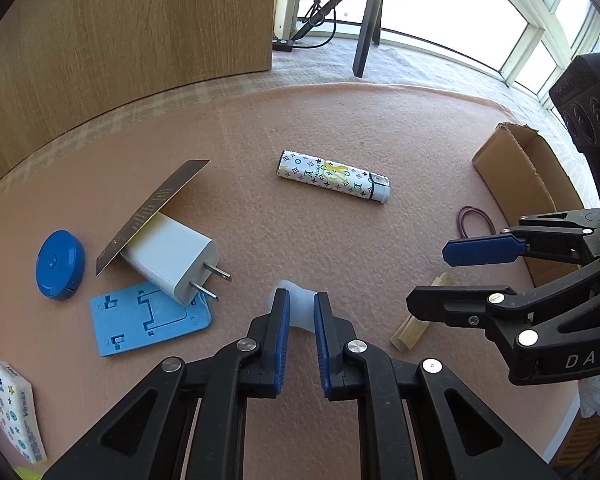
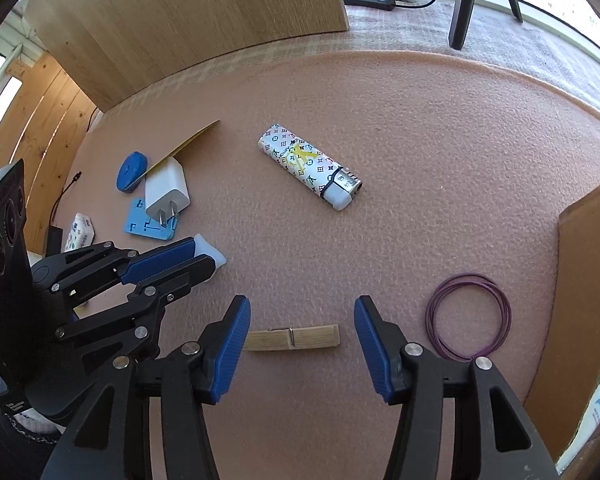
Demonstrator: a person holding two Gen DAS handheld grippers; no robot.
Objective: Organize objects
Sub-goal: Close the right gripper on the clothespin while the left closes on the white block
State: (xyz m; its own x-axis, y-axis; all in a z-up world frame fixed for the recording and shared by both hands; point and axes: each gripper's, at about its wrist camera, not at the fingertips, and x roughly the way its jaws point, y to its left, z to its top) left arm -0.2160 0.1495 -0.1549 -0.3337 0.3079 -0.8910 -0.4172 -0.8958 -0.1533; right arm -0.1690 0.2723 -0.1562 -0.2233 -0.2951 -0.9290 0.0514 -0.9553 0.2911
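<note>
My left gripper (image 1: pixel 302 308) is shut on a small translucent white plastic piece (image 1: pixel 297 291), pinched between its blue pads low over the pink mat (image 1: pixel 340 128). In the right wrist view the same gripper (image 2: pixel 202 254) holds that piece (image 2: pixel 217 258) at the left. My right gripper (image 2: pixel 300 304) stands open, its blue fingers on either side of a wooden clothespin (image 2: pixel 294 338) that lies flat on the mat without touching them. The left wrist view shows the right gripper (image 1: pixel 426 276) over the clothespin (image 1: pixel 410 334).
A patterned white lighter (image 2: pixel 310 166) lies mid-mat. At the left are a white charger (image 1: pixel 172 260), a dark card (image 1: pixel 152 216), a blue round case (image 1: pixel 60 264), a blue flat stand (image 1: pixel 148 320) and a tissue pack (image 1: pixel 16 408). A purple rubber band (image 2: pixel 468 318) lies beside a cardboard box (image 2: pixel 580 300).
</note>
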